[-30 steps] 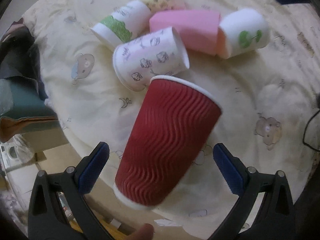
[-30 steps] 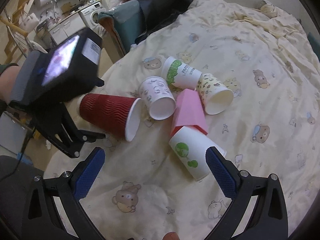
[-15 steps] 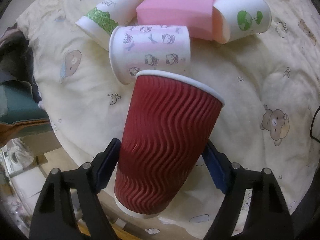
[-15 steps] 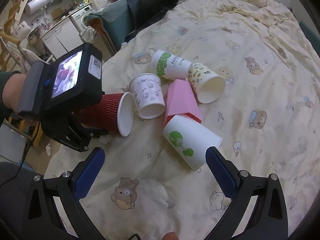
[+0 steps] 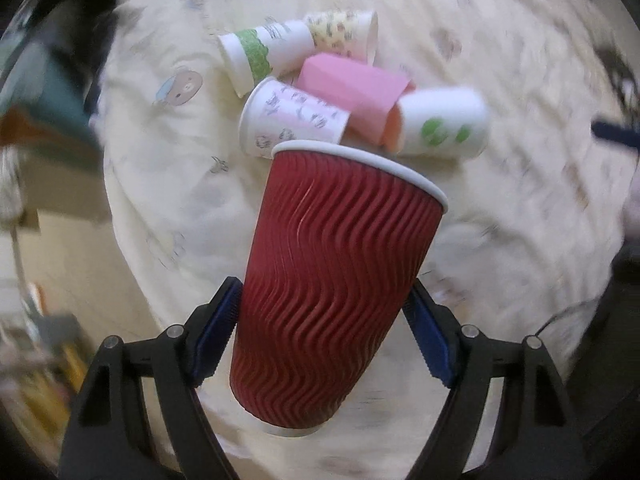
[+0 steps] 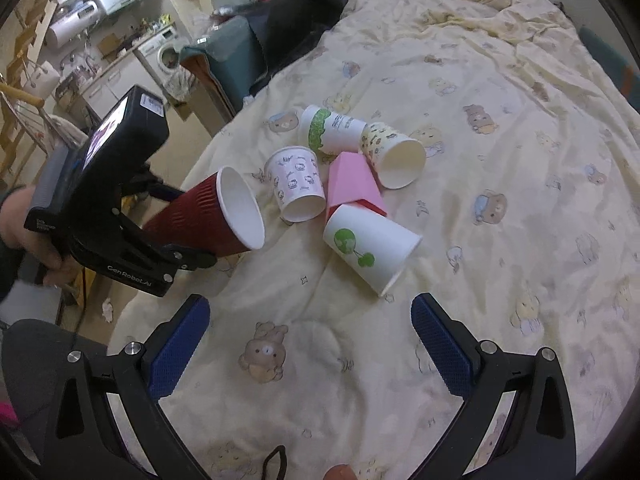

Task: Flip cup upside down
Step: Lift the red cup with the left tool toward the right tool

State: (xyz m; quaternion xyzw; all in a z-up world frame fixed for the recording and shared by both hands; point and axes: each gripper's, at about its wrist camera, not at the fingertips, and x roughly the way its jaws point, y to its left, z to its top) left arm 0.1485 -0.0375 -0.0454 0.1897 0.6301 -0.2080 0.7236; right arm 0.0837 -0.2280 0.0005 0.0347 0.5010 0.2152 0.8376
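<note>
My left gripper (image 5: 322,316) is shut on a red ribbed paper cup (image 5: 332,280) near its base, mouth pointing away from me. In the right wrist view the red cup (image 6: 212,216) is lifted off the bed, tilted with its white inside facing right, held by the left gripper (image 6: 120,236). My right gripper (image 6: 310,344) is open and empty above the bedspread, near the front of the cup pile.
Several cups lie on their sides on the cream bear-print bedspread (image 6: 500,160): a kitty-print cup (image 6: 298,184), a green-band cup (image 6: 332,128), a yellow-print cup (image 6: 392,152), a pink cup (image 6: 352,184) and a green-logo cup (image 6: 368,246). The bed edge runs at left.
The left gripper closed on the red cup and lifted it off the bed. The right gripper drifted slightly, still open.
</note>
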